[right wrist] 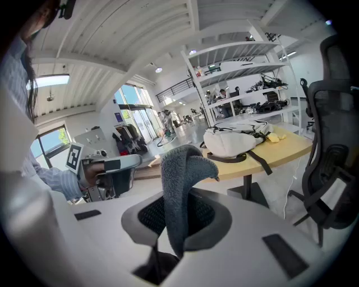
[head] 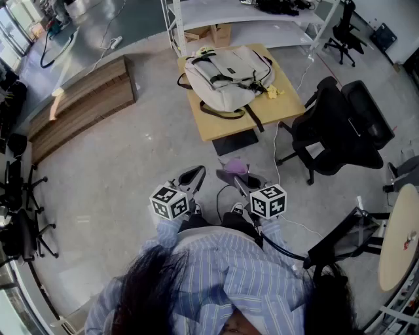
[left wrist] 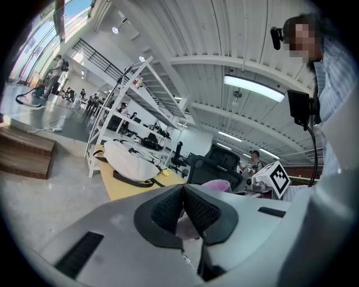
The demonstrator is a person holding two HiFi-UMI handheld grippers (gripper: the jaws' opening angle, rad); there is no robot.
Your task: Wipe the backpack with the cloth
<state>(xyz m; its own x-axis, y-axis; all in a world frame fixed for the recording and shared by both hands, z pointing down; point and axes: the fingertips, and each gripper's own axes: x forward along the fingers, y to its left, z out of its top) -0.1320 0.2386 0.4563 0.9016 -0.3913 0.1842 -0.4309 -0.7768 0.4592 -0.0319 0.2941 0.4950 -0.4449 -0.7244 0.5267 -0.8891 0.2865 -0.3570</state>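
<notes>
A light grey backpack with dark straps lies flat on a small wooden table, far ahead of both grippers. My right gripper is shut on a purple-grey cloth, which stands up out of the jaws and folds over. In the right gripper view the backpack shows beyond the cloth. My left gripper is held beside the right one at waist height, its pads closed together with nothing between them. The backpack appears to its left in the left gripper view.
A black office chair stands right of the table. A yellow item lies beside the backpack. A white shelving rack is behind, a low wooden platform to the left, and cables on the concrete floor.
</notes>
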